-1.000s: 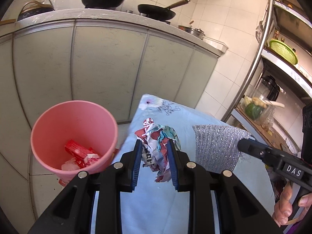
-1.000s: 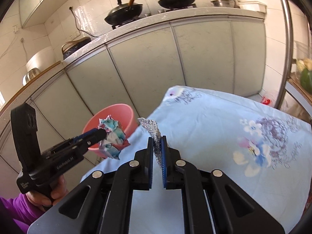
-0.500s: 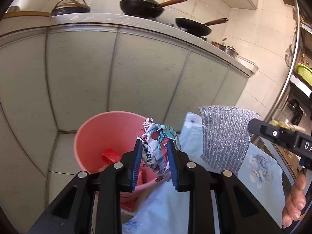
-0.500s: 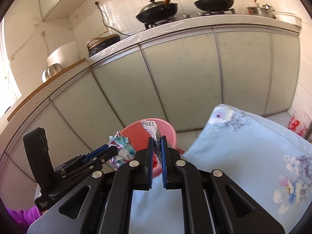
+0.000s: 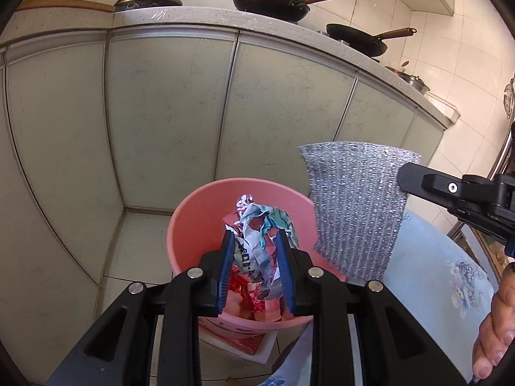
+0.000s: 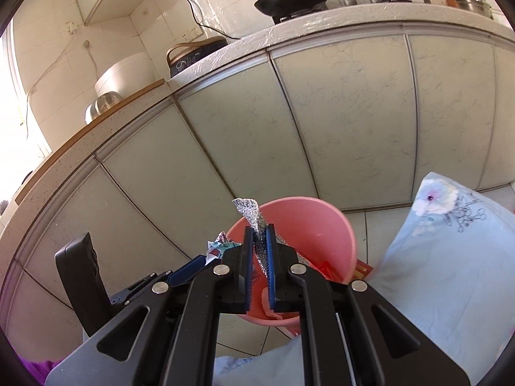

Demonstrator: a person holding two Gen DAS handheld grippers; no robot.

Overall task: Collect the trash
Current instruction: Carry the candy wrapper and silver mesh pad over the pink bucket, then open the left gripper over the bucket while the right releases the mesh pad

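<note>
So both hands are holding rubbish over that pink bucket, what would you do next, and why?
Probably open the left gripper first. Its fingers clamp the crumpled wrapper right above the pink bucket, so it should drop in. The silver sheet in the right gripper looks nearer the rim.

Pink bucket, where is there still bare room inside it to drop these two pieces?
The pink plastic bucket shows bare wall on its far and right side. Red wrappers crowd the bottom. The crumpled printed wrapper in the left gripper and the silver mesh sheet in the right gripper hang over its near rim.
</note>
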